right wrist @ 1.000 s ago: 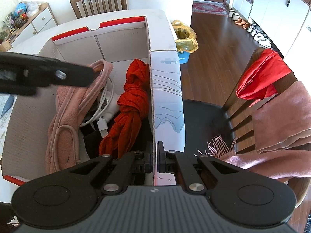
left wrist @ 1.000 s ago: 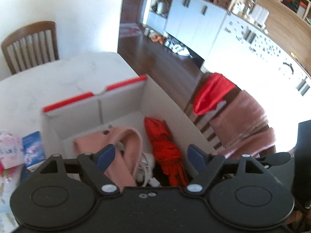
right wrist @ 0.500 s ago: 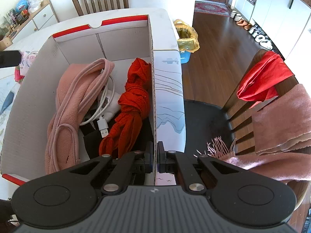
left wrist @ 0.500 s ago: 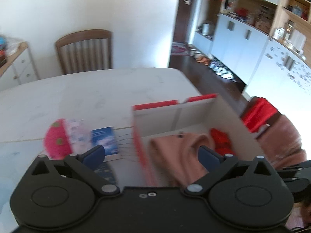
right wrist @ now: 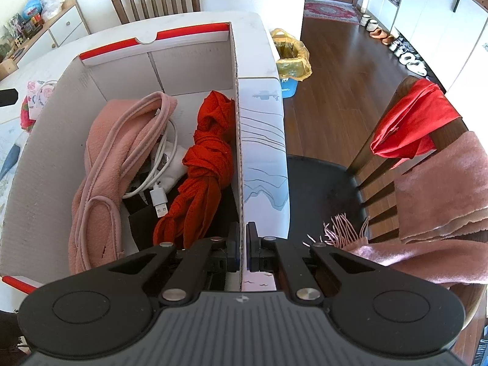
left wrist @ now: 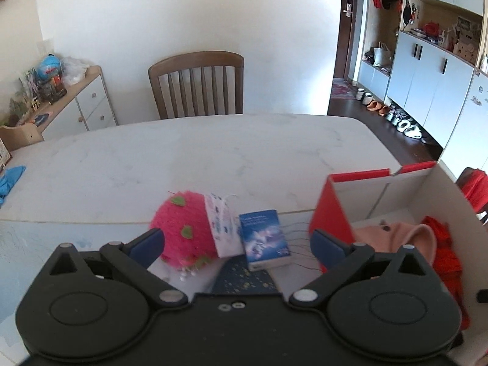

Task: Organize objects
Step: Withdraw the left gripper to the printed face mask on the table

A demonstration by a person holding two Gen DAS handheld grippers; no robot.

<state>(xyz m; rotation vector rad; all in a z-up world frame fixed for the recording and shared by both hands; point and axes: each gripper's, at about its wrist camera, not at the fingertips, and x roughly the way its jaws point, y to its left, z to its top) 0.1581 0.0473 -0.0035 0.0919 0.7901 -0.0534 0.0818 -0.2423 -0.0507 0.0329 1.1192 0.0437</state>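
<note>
The far worktop lies bare and passable; nearer, the pink strawberry plush, small blue book and box crowd together.

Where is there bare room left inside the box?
In the box, the far end by the red-edged wall is bare. The near half is crowded: pink garment, white cable, red cloth.
</note>
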